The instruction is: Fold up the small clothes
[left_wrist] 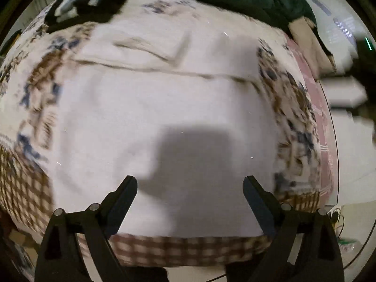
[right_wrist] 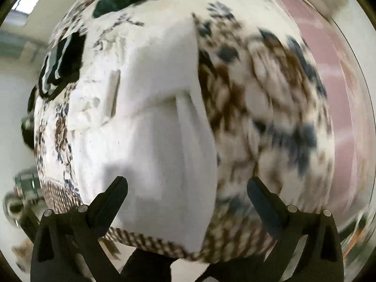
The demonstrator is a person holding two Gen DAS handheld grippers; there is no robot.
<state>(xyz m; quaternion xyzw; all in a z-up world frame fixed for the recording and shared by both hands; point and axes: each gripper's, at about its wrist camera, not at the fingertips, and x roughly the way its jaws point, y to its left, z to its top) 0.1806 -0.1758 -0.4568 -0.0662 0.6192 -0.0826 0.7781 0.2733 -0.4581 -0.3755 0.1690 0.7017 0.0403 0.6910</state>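
Both hand-held grippers apart: left point(left_wrist: 190, 185), right point(right_wrist: 187, 186) | white garment point(left_wrist: 164, 117) flat on patterned cover point(left_wrist: 40, 82) | no legible writing

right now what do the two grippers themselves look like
Both the left gripper and right gripper are matte black plastic. Each has two tapered, wedge-shaped fingers on angular linkage arms with round silver pivot pins. No cables, markings or sleeves show on either.
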